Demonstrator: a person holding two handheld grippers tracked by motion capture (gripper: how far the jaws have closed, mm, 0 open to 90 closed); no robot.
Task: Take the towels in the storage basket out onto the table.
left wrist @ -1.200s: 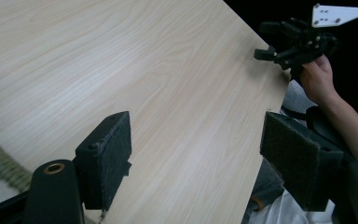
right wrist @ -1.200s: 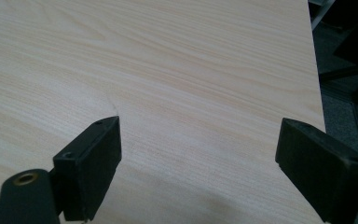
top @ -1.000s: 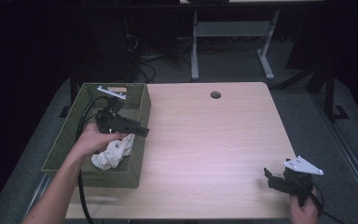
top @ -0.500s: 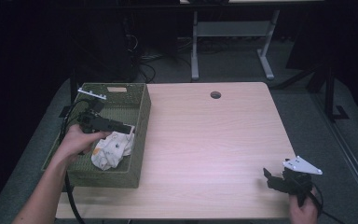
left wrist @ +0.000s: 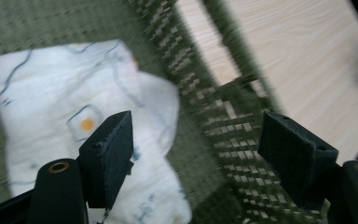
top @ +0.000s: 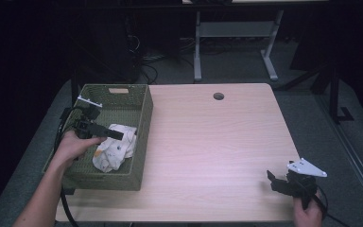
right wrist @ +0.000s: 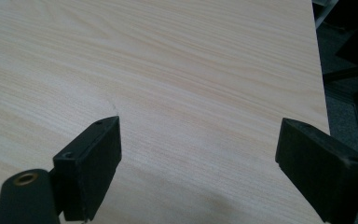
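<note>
One white cloth (top: 114,147), soft and crumpled, printed with thin blue lines and a small orange dot, lies in the bottom of one olive-green woven basket (top: 142,124), a rectangular box with a tight chequered weave and a slot handle in its far wall. The left tongs (top: 116,135) hang just above that cloth inside the basket, released, their two black, blocky, matt jaws standing wide apart with nothing between them; in the left gripper view the cloth (left wrist: 74,140) lies under and beyond the jaw on that view's left, and the basket's woven wall (left wrist: 205,116) runs between the two jaws, with pale wood beyond it. The right tongs (top: 271,179) are well apart from the basket, held low over the near right corner of the bench (top: 208,142), likewise released, with jaws spread and empty; ahead of them in the right gripper view lies bare, smooth, light wood-grain bench top (right wrist: 168,70). Far beyond both tongs, one small round dark hole (top: 218,96) sits in the bench near its far edge.
</note>
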